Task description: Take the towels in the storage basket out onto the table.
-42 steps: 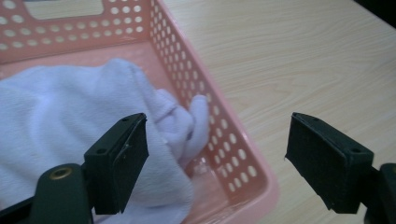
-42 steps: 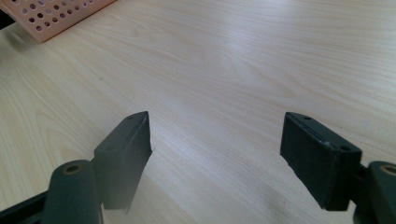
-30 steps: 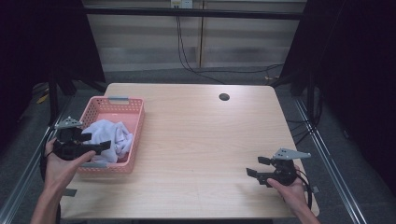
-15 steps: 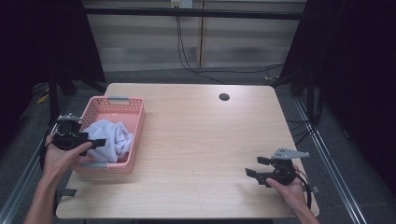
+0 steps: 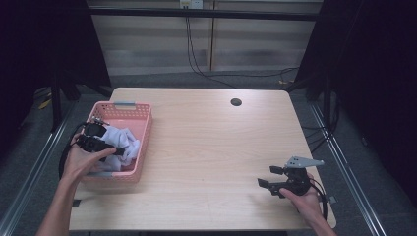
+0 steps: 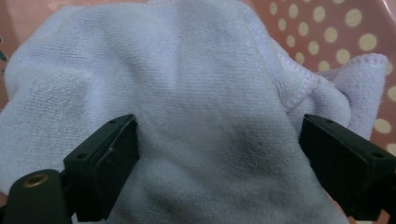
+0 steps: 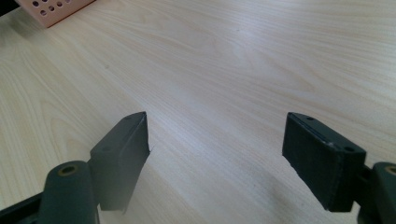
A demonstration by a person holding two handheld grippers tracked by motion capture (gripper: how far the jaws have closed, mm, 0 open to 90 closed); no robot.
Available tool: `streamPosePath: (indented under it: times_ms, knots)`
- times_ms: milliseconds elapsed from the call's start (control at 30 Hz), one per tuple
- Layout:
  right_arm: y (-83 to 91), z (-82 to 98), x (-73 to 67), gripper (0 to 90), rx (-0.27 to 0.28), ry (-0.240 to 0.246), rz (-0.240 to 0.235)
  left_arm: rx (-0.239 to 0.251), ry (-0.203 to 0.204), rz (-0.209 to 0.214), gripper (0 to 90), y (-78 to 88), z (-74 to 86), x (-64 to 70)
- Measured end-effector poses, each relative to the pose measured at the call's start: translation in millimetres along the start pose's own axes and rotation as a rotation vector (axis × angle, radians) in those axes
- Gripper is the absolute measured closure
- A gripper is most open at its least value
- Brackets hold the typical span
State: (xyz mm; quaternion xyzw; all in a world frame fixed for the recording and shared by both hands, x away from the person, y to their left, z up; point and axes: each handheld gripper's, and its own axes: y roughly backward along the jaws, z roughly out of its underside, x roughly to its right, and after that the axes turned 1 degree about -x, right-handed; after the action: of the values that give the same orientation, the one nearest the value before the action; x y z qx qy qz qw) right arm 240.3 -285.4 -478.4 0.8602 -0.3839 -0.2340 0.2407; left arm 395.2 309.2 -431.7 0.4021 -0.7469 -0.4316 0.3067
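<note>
Where it lies heaped in the pink basket point(image 5: 142, 147) at the table's point(image 5: 211, 147) left side, the item is a white terry towel point(image 5: 120, 142), bunched rather than folded, filling most of the basket floor

Material: soft looped pile with a stitched hem; judged light, limp and not fragile, with no stiffness to hold a shape once lifted. Grip should be good, the nap giving the pads something to bite; slipping looks unlikely, but trailing folds may snag on the basket's perforated wall

Left gripper point(image 6: 219, 154): jaws spread wide, one to each side of a raised fold of the towel, cloth pressed up between them but not yet pinched

Right gripper point(image 5: 275, 184): jaws wide apart and holding nothing, resting low over bare wood near the table's front right, well apart from the basket

Suggested hold: the thick hump between the left jaws, or the hemmed edge point(image 6: 299, 93) just beyond, where doubled cloth gives more to clamp. A thin single layer would likely pull free
</note>
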Motion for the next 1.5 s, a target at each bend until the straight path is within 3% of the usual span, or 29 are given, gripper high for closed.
streamPosePath:
  times_ms: [233, 300, 367, 433, 500, 533, 600, 633, 700, 767, 900, 967, 1000, 1067, 1200, 1267, 1367, 1500]
  knots:
    - [-0.8, 0.1, -0.5, 22.6, -0.006, 0.003, -0.002, -0.031, -0.002, 0.049, 11.1, -6.1, 5.7, -13.5]
    - [-1.5, 0.1, -0.6, 22.6, -0.011, 0.004, -0.003, -0.067, -0.008, 0.053, 7.1, -12.1, 2.9, -13.7]
    - [-2.8, -0.1, -0.8, 22.6, -0.016, 0.005, -0.006, -0.113, -0.013, 0.033, 0.1, -18.6, -1.6, -9.3]
    - [-3.4, -0.3, -1.5, 22.5, -0.018, 0.004, -0.006, -0.162, -0.040, -0.022, 0.0, -26.3, -7.7, -2.6]
    - [-3.9, -0.5, -2.0, 22.5, -0.020, 0.007, -0.014, -0.186, -0.065, -0.052, 0.0, -32.6, -9.8, -0.5]
    - [-4.0, -0.4, -2.2, 22.3, -0.022, 0.008, -0.015, -0.193, -0.045, -0.063, 0.0, -34.6, -10.9, -0.1]
    - [-4.0, -0.1, -2.4, 22.2, -0.027, 0.006, -0.019, -0.212, -0.044, -0.087, 0.0, -37.8, -13.3, 0.3]
    - [-4.0, 0.1, -2.2, 21.9, -0.026, 0.007, -0.020, -0.234, -0.064, -0.109, 0.0, -40.4, -14.9, 1.7]
    - [-3.8, 0.5, -1.9, 21.7, -0.028, 0.008, -0.018, -0.252, -0.067, -0.155, 0.3, -43.9, -16.8, 4.1]
    - [-3.7, 0.5, -1.9, 21.7, -0.028, 0.008, -0.020, -0.275, -0.086, -0.176, 1.8, -46.9, -18.9, 5.2]
    - [-3.6, 0.2, -2.9, 21.7, -0.030, 0.010, -0.028, -0.277, -0.080, -0.197, 11.5, -44.1, -19.7, 5.6]
    - [-3.6, 0.3, -3.0, 21.7, -0.027, 0.010, -0.029, -0.247, -0.067, -0.193, 19.5, -39.6, -17.4, 1.9]
    - [-3.4, 0.3, -2.9, 21.7, -0.029, 0.014, -0.030, -0.229, -0.080, -0.191, 24.5, -36.9, -16.1, -1.3]
    - [-2.9, 0.4, -3.0, 21.7, -0.029, 0.009, -0.028, -0.195, -0.051, -0.182, 35.7, -32.3, -12.8, -5.3]
    - [-3.7, 0.1, -2.1, 21.7, -0.037, 0.007, -0.029, -0.185, -0.041, -0.145, 43.0, -25.8, -12.0, -10.9]
    - [-4.1, -0.3, -2.5, 21.8, -0.038, 0.004, -0.029, -0.153, -0.035, -0.145, 46.3, -23.4, -9.6, -11.1]
    - [-4.9, -0.8, -2.2, 21.7, -0.040, 0.005, -0.026, -0.106, -0.009, -0.108, 48.7, -17.9, -3.7, -15.0]
    - [-6.2, -1.0, -1.0, 21.4, -0.039, -0.004, -0.021, -0.078, 0.013, -0.059, 50.7, -11.6, 1.7, -20.8]
